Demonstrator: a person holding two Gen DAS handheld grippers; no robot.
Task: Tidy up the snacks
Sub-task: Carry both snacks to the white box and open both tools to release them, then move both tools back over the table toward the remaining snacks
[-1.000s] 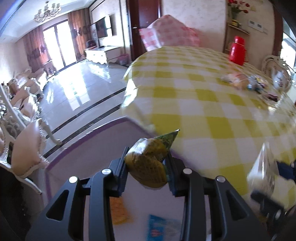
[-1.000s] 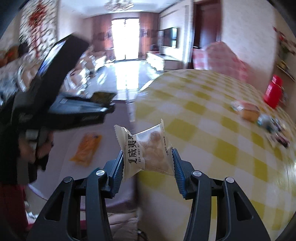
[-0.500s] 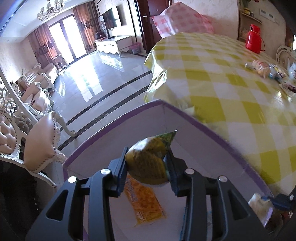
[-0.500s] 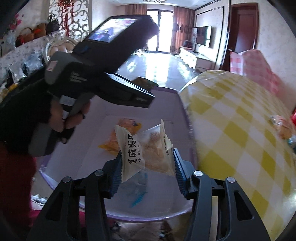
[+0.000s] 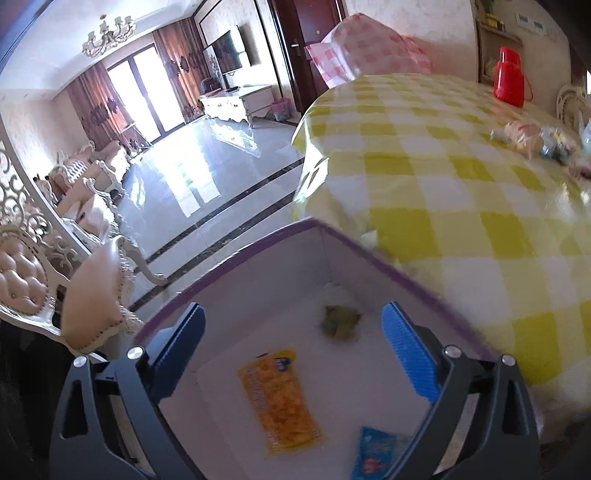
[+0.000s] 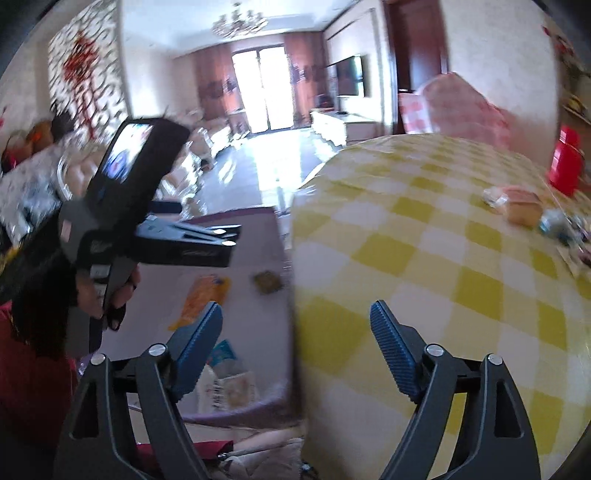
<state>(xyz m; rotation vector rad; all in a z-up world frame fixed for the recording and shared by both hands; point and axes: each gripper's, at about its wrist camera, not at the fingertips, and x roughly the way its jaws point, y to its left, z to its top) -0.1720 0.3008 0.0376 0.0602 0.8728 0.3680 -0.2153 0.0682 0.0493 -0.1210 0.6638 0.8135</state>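
Left wrist: opening left hand-held gripper point(image 5: 293, 338) empty above box point(image 5: 236, 273)

Red thermos point(image 5: 509, 76), chandelier point(image 5: 108, 36), television point(image 5: 228, 52)

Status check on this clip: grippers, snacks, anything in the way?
Left gripper and right gripper jaws opening, nothing between. Green snack packet lies in purple-rimmed box with orange packet. More snacks wait on table. Nothing in the way.

Yellow-checked table point(image 5: 461, 177), red flask point(image 5: 511, 76) and loose snack packets point(image 5: 517, 133) at far edge
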